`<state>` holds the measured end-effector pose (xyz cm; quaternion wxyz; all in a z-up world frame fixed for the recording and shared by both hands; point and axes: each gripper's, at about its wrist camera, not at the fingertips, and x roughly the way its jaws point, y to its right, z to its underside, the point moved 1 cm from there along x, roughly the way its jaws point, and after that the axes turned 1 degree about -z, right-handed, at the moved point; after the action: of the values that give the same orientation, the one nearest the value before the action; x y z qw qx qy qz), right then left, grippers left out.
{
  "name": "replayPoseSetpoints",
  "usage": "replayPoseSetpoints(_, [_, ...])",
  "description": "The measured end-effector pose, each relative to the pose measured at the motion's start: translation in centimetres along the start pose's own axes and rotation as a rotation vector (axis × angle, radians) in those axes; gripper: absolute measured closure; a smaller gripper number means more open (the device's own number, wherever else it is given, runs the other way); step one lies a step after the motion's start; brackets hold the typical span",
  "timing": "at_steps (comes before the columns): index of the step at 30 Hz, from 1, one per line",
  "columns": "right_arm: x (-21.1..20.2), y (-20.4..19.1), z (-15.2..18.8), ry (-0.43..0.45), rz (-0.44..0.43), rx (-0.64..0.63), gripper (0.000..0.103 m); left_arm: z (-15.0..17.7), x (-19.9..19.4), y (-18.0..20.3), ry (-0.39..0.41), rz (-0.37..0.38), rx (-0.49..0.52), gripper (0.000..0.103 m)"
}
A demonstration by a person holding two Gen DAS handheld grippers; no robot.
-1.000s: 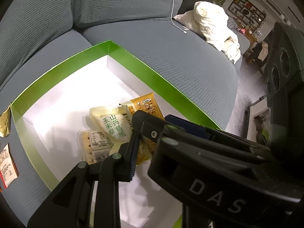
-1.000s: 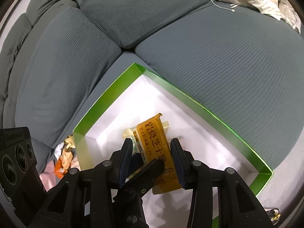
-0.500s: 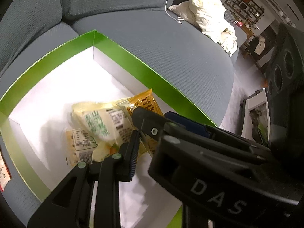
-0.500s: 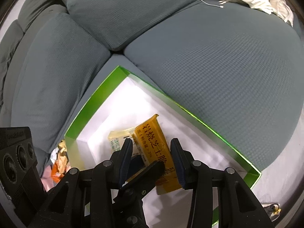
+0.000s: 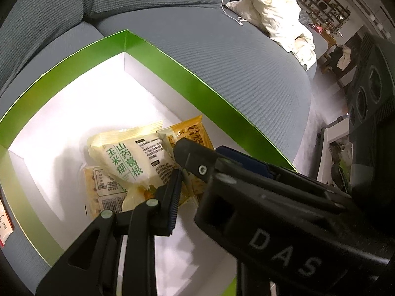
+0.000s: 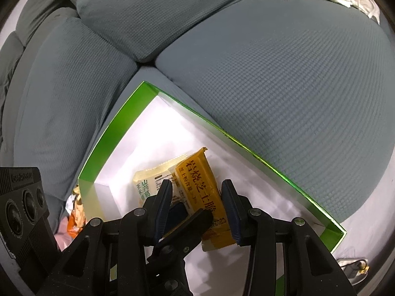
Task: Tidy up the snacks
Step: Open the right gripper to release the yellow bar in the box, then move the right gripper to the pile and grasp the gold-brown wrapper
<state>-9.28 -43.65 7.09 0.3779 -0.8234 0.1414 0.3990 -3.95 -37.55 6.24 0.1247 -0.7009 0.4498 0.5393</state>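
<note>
The orange snack packet (image 6: 201, 192) sits clamped between the right gripper (image 6: 197, 209) pads above the green-rimmed white box (image 5: 158, 56) on the grey sofa (image 6: 284, 86), while the left gripper (image 5: 182, 172), jaws together, pinches the pale yellow packet (image 5: 130, 157).

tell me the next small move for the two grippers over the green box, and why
Probably open the right gripper to let go of the orange snack packet. Its jaws flank the packet, which already lies inside the green box beside the pale yellow packet. The left gripper looks shut on that pale packet's corner, so it would release next.
</note>
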Motion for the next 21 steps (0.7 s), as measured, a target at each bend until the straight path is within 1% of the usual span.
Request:
replayPoseSetpoints(2, [0.1, 0.1, 0.0, -0.002, -0.001, 0.006, 0.058, 0.0, 0.0, -0.1, -0.003, -0.012, -0.006, 0.08])
replayPoseSetpoints(8, [0.2, 0.5, -0.2, 0.005, -0.004, 0.024, 0.058, 0.1, -0.1, -0.2, -0.007, -0.016, -0.016, 0.078])
replayPoseSetpoints(9, [0.1, 0.5, -0.2, 0.007, -0.002, 0.024, 0.058, 0.1, -0.1, -0.1, -0.005, -0.018, -0.017, 0.076])
replayPoseSetpoints(11, [-0.3, 0.4, -0.2, 0.019, -0.016, 0.023, 0.058, 0.2, -0.5, -0.2, 0.005, -0.022, -0.025, 0.065])
replayPoseSetpoints(12, [-0.5, 0.4, -0.2, 0.027, -0.03, 0.023, 0.056, 0.3, -0.8, -0.3, 0.011, -0.025, -0.028, 0.056])
replayPoseSetpoints(13, [-0.9, 0.3, -0.2, 0.04, -0.043, 0.02, 0.052, 0.4, -1.3, -0.4, 0.027, -0.036, -0.032, 0.05])
replayPoseSetpoints(14, [-1.1, 0.2, -0.2, 0.053, -0.048, 0.014, 0.044, 0.5, -1.7, -0.5, 0.042, -0.044, -0.032, 0.049])
replayPoseSetpoints(15, [-1.4, 0.1, -0.2, 0.065, -0.053, 0.008, 0.037, 0.6, -2.2, -0.6, 0.056, -0.047, -0.031, 0.047])
replayPoseSetpoints(17, [-1.8, -0.4, -0.1, 0.085, -0.07, -0.009, 0.035, 0.9, -3.6, -1.1, 0.086, -0.054, -0.037, 0.044])
replayPoseSetpoints(19, [-2.3, -1.1, 0.0, 0.103, -0.1, -0.032, 0.035, 1.3, -4.9, -1.6, 0.122, -0.06, -0.042, 0.036])
replayPoseSetpoints(21, [-2.5, -1.8, 0.2, 0.121, -0.118, -0.055, 0.031, 2.1, -6.8, -2.7, 0.179, -0.06, -0.069, 0.031])
